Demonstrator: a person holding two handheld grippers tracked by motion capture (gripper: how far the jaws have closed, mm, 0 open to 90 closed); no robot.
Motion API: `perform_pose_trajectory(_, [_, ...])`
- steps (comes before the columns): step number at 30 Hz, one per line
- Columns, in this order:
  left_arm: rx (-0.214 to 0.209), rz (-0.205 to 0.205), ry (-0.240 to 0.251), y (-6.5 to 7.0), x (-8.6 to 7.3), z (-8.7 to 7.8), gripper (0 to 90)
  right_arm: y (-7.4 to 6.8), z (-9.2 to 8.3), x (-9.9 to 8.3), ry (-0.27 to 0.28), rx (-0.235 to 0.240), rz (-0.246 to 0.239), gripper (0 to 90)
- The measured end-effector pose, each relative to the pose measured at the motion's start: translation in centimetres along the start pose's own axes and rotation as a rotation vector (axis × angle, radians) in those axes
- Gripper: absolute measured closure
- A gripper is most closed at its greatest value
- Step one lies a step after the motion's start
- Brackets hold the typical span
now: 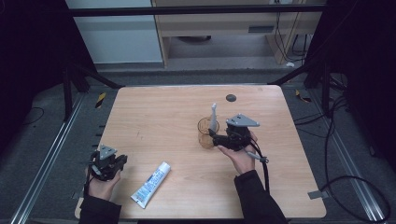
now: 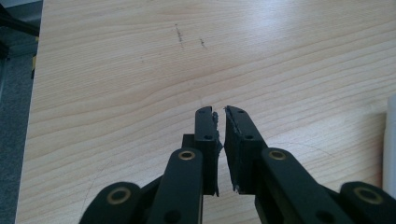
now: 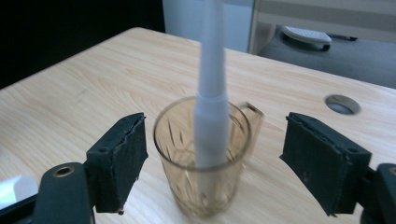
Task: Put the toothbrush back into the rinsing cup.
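The toothbrush (image 3: 212,88) stands in the cup (image 3: 204,158); right gripper (image 3: 212,163) fingers spread wide. Toothpaste (image 1: 151,184) waits on the bench (image 1: 159,116); left gripper (image 2: 222,112) fingers nearly pressed together, empty.

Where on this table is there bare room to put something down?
The far left of the table, behind the toothpaste tube, is bare, and so is the near right corner. It is crowded around the glass cup holding the white stick, beside the right gripper.
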State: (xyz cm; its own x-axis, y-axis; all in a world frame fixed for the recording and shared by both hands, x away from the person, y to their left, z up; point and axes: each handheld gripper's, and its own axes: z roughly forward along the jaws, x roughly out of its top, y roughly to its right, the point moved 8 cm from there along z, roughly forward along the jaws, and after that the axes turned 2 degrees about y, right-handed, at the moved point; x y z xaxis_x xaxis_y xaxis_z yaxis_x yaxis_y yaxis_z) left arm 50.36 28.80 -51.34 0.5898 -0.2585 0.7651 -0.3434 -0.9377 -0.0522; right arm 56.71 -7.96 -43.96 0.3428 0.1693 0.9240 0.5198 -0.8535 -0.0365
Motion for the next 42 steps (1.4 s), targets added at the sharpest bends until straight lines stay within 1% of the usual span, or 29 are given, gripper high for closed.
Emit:
perform_pose_trajectory(1, [-0.004, 0.002, -0.001, 0.1, 0.0, 0.0, 82.8, 0.3, -0.5, -0.1, -0.005, -0.009, -0.004, 21.0])
perform_pose_trajectory(3, [-0.010, 0.006, -0.004, 0.3, 0.0, -0.1, 83.7, 0.9, -1.4, -0.5, -0.011, -0.016, 0.002, 21.3])
perform_pose_trajectory(4, [-0.016, 0.009, -0.007, 0.4, 0.0, -0.1, 83.7, 0.9, -1.4, -0.5, -0.011, -0.016, 0.002, 21.3])
perform_pose_trajectory(5, [-0.023, 0.015, -0.015, 0.6, 0.0, -0.1, 84.5, 1.6, -2.3, -0.9, -0.021, -0.023, 0.010, 21.7])
perform_pose_trajectory(7, [-0.036, 0.029, -0.028, 1.0, -0.2, -0.3, 85.6, 2.2, -3.1, -1.3, -0.024, -0.030, 0.013, 22.2])
perform_pose_trajectory(8, [-0.036, 0.029, -0.028, 1.0, -0.2, -0.3, 86.0, 2.2, -3.1, -1.3, -0.024, -0.030, 0.013, 22.2])
perform_pose_trajectory(9, [-0.042, 0.041, -0.035, 1.3, -0.3, -0.4, 86.6, 2.9, -4.0, -1.9, -0.033, -0.033, 0.027, 22.6])
perform_pose_trajectory(10, [-0.042, 0.041, -0.035, 1.3, -0.3, -0.4, 86.8, 2.9, -4.0, -1.9, -0.033, -0.033, 0.027, 22.6])
perform_pose_trajectory(11, [-0.049, 0.053, -0.045, 1.5, -0.4, -0.5, 87.0, 3.5, -4.8, -2.5, -0.040, -0.041, 0.034, 23.0])
perform_pose_trajectory(13, [-0.053, 0.056, -0.051, 1.6, -0.5, -0.5, 88.0, 4.0, -5.4, -3.1, -0.046, -0.049, 0.043, 23.3])
perform_pose_trajectory(15, [-0.059, 0.062, -0.065, 1.8, -0.7, -0.6, 88.6, 4.6, -6.1, -3.9, -0.053, -0.055, 0.048, 23.9])
perform_pose_trajectory(16, [-0.069, 0.067, -0.078, 2.0, -0.9, -0.7, 88.8, 4.8, -6.4, -4.3, -0.058, -0.060, 0.051, 24.3])
perform_pose_trajectory(19, [-0.079, 0.070, -0.087, 2.1, -1.1, -0.9, 88.8, 5.2, -6.9, -5.1, -0.071, -0.064, 0.053, 24.8])
perform_pose_trajectory(20, [-0.082, 0.074, -0.094, 2.2, -1.3, -1.0, 88.9, 5.6, -7.4, -5.9, -0.087, -0.070, 0.052, 25.7])
perform_pose_trajectory(21, [-0.089, 0.081, -0.113, 2.3, -1.6, -1.1, 88.9, 5.7, -7.7, -6.3, -0.095, -0.070, 0.057, 26.1])
perform_pose_trajectory(22, [-0.089, 0.081, -0.113, 2.3, -1.6, -1.1, 89.0, 5.7, -7.7, -6.3, -0.095, -0.070, 0.057, 26.1])
perform_pose_trajectory(23, [-0.099, 0.087, -0.128, 2.5, -2.0, -1.2, 89.0, 6.0, -8.2, -7.3, -0.110, -0.075, 0.058, 27.4])
perform_pose_trajectory(25, [-0.104, 0.090, -0.132, 2.6, -2.1, -1.2, 89.1, 6.3, -8.5, -8.2, -0.131, -0.077, 0.062, 28.2])
perform_pose_trajectory(26, [-0.107, 0.098, -0.140, 2.7, -2.3, -1.3, 89.0, 6.5, -8.6, -8.7, -0.143, -0.080, 0.068, 28.6])
perform_pose_trajectory(27, [-0.114, 0.104, -0.150, 2.9, -2.4, -1.3, 89.0, 6.5, -8.6, -8.7, -0.143, -0.080, 0.068, 28.6])
perform_pose_trajectory(28, [-0.128, 0.115, -0.167, 3.3, -2.7, -1.3, 89.1, 6.7, -8.7, -9.4, -0.160, -0.081, 0.077, 29.5])
perform_pose_trajectory(30, [-0.139, 0.130, -0.182, 3.6, -3.0, -1.3, 89.1, 7.0, -8.7, -9.9, -0.173, -0.087, 0.084, 29.6])
perform_pose_trajectory(31, [-0.139, 0.130, -0.182, 3.6, -3.0, -1.3, 89.2, 7.1, -8.8, -10.0, -0.178, -0.087, 0.086, 29.7])
perform_pose_trajectory(35, [-0.179, 0.163, -0.205, 4.7, -3.5, -1.4, 89.2, 7.0, -8.9, -10.3, -0.178, -0.084, 0.080, 30.0])
perform_pose_trajectory(37, [-0.184, 0.166, -0.208, 5.0, -3.6, -1.4, 89.2, 6.8, -8.9, -10.4, -0.182, -0.082, 0.075, 29.9])
perform_pose_trajectory(39, [-0.199, 0.184, -0.217, 5.5, -3.8, -1.5, 89.3, 6.7, -8.9, -10.4, -0.183, -0.081, 0.075, 29.9])
perform_pose_trajectory(42, [-0.221, 0.197, -0.225, 6.1, -3.9, -1.5, 89.3, 6.7, -8.9, -10.6, -0.189, -0.081, 0.078, 29.6])
